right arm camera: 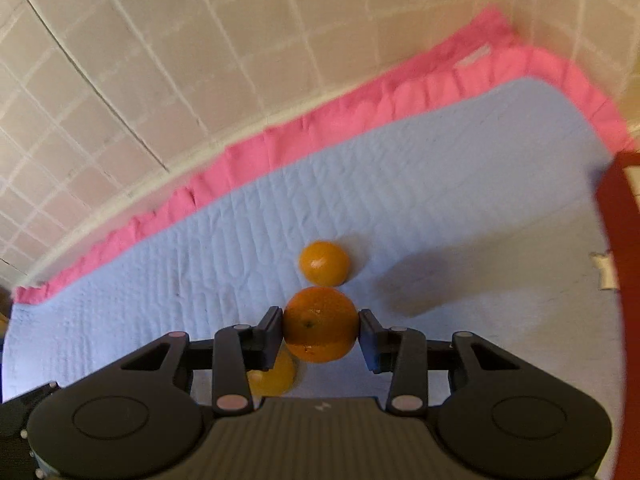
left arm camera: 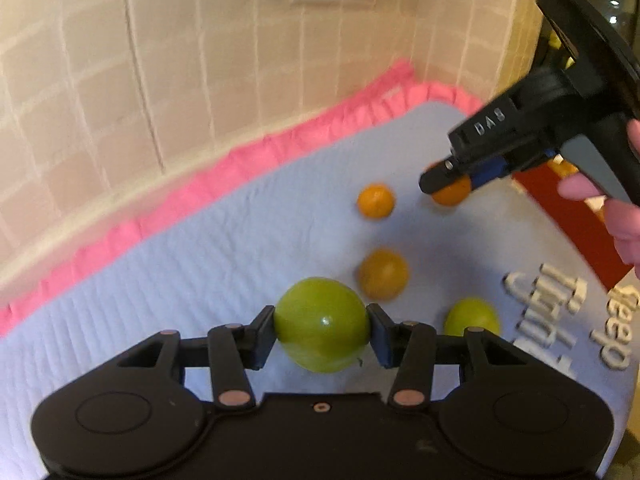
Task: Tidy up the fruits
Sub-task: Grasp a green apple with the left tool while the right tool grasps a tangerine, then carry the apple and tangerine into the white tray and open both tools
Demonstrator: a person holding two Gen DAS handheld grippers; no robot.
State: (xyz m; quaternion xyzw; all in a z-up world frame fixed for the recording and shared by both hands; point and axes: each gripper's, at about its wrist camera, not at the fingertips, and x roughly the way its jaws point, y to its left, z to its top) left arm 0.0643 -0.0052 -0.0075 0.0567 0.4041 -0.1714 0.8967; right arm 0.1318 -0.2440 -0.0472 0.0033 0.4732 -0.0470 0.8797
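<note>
My left gripper is shut on a green apple just above the blue quilted mat. A second green apple lies on the mat to its right. Two oranges lie ahead. My right gripper is shut on an orange; it also shows in the left wrist view, at the right. In the right wrist view another orange lies just beyond the held one, and one more orange lies under the left finger.
A pink ruffled border edges the mat against a tiled wall. A dark red box stands at the mat's right side. White raised lettering sits on the mat near the right.
</note>
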